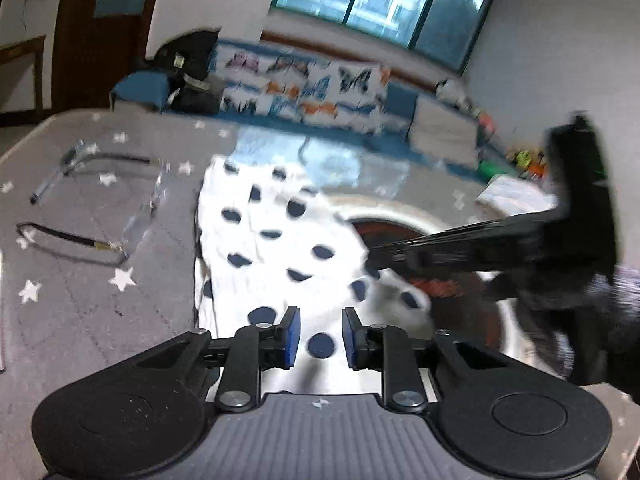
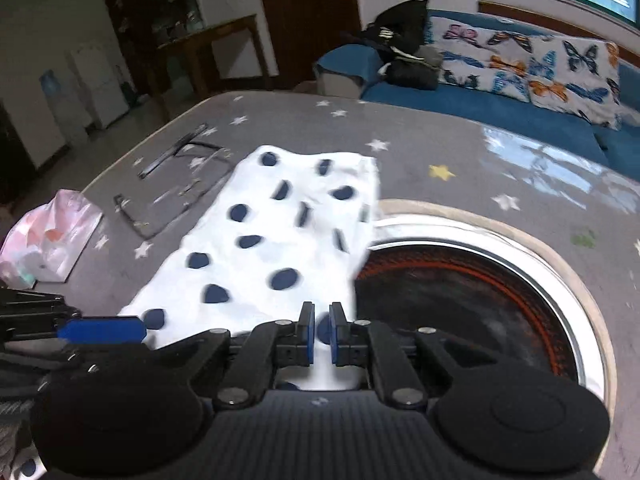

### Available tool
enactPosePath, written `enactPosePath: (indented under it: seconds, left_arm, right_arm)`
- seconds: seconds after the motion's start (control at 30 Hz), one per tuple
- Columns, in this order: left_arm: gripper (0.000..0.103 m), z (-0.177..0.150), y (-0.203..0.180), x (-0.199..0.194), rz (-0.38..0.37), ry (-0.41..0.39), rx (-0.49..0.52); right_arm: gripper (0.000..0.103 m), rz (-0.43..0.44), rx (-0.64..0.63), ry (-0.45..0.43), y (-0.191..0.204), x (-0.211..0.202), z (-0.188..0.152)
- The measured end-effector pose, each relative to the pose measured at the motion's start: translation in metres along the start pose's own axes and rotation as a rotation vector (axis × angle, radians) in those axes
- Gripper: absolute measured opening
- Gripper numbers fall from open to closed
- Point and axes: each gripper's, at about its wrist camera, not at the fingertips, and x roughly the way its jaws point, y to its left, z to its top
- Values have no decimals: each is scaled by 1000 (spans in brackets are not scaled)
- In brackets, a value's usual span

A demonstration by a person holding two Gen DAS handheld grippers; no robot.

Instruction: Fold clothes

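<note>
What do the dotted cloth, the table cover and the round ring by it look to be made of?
Dotted cloth: soft white woven fabric, matte, rumpled into creases. Table cover: grey, star-printed, probably glossy plastic, since it mirrors the window. Round ring: shiny rim, likely metal, around a dark centre; blur leaves that open.
</note>
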Motion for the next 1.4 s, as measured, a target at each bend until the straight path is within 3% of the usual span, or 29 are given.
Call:
enactPosePath:
  seconds: [0.13,0.23,0.33,0.5,0.57,0.63,0.73,0.93,1.0,1.17,1.4]
  left_arm:
    - [24,-2,8,11,45,30,-5]
    - [25,-2,7,10,60,24,5]
    - [25,-2,6,8,75,19,15]
    - [26,1,-36,-9,-54,-5,120]
    - [32,0,-55,-14,-119,2,174]
    - [44,-5,-72,-10,-131,20,233]
    - [46,-12,-85,2,-99,38,297]
    - [43,-15,-71,22,-32,80,224]
    - [31,-15,-62,25,-27,90,196]
    - [30,-14,-43,24,-48,85,140]
    - [32,-15,-27,23,-134,75,46]
  right_arm:
    - [8,6,37,-27,-25,-16,-12]
    - [16,13,19,1,-38,-23,-24]
    - [17,40,6,20,-42,-24,-38]
    - [17,140,-2,11,-38,-25,-49]
    - [18,190,-5,-2,-33,-27,-44]
    - [18,251,-5,-7,-29,-27,-37]
    - [19,312,-10,-10,-23,-25,-28]
    - [25,346,-41,-14,-13,-22,-17]
    - [31,373,-41,-27,-14,-25,-15]
    - [33,370,-18,-28,-28,-26,-23]
    - [33,402,71,1,-39,-21,-43]
